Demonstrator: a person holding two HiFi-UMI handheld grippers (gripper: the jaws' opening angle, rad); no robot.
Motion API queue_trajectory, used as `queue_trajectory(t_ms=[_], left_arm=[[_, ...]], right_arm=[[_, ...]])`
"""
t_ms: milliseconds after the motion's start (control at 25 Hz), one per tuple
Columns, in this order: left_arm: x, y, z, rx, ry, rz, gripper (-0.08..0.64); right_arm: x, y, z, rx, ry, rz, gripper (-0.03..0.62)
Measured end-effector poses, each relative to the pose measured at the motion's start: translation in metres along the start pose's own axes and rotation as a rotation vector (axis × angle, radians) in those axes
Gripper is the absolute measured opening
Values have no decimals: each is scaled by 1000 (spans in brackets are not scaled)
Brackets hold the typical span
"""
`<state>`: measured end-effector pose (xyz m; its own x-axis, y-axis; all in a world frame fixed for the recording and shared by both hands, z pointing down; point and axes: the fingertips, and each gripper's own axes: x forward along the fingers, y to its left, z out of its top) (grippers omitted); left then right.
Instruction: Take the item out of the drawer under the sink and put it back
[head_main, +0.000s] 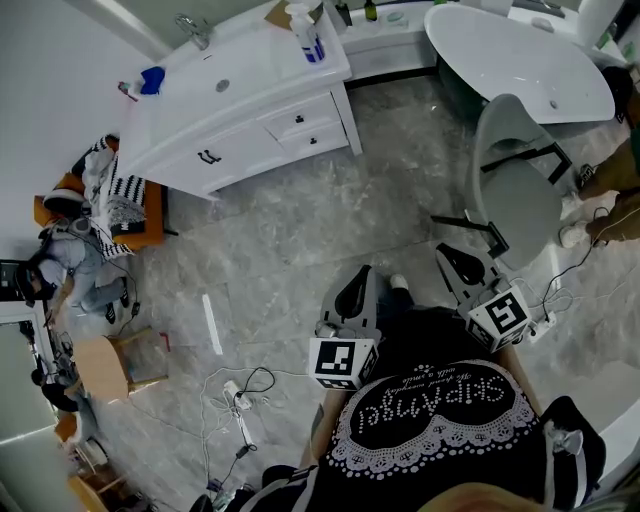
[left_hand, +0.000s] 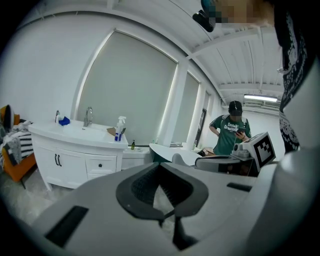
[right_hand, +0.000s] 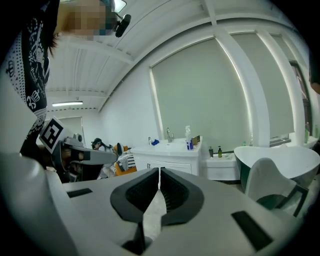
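The white sink vanity (head_main: 240, 100) stands across the marble floor at the upper left, with its small drawers (head_main: 298, 121) closed. What they hold is hidden. My left gripper (head_main: 352, 295) and right gripper (head_main: 462, 265) are held side by side close to my body, well short of the vanity. Both point toward it, shut with nothing between the jaws. In the left gripper view, the left gripper (left_hand: 160, 164) faces the vanity (left_hand: 75, 150) and its drawer (left_hand: 101, 164). The right gripper (right_hand: 159, 170) sees the vanity (right_hand: 167, 155) far ahead.
On the vanity top are a spray bottle (head_main: 308, 35), a blue item (head_main: 152, 80) and a faucet (head_main: 195, 30). A white bathtub (head_main: 520, 60) and grey chair (head_main: 515, 180) stand at the right. Cables (head_main: 240, 395) lie on the floor. A person in green (left_hand: 232, 135) stands nearby.
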<state>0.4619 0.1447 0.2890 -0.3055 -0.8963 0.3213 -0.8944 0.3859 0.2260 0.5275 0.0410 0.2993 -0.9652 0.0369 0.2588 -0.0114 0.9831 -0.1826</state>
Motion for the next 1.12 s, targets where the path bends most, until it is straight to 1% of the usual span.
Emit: queue_trajectory(t_ms=[160, 280, 440, 560, 680, 840, 960, 1120], left_arm=[[4, 5, -2, -10, 25, 4, 5], [7, 16, -1, -16, 33, 4, 5], [12, 45, 10, -27, 26, 19, 5], [15, 70, 23, -37, 10, 31, 5], [16, 96, 37, -54, 0, 44, 5], [18, 126, 46, -75, -8, 56, 5], [19, 144, 51, -73, -11, 53, 5], [17, 161, 53, -53, -4, 42, 5]], right_arm=[[7, 0, -3, 8, 17, 8, 21], [20, 2, -3, 9, 29, 13, 21], [48, 4, 2, -5, 44, 15, 21], [73, 10, 14, -19, 45, 18, 21], [99, 20, 26, -20, 40, 38, 21], [128, 33, 33, -53, 51, 61, 21], [144, 39, 35, -66, 58, 58, 21], [160, 44, 39, -46, 52, 44, 21]])
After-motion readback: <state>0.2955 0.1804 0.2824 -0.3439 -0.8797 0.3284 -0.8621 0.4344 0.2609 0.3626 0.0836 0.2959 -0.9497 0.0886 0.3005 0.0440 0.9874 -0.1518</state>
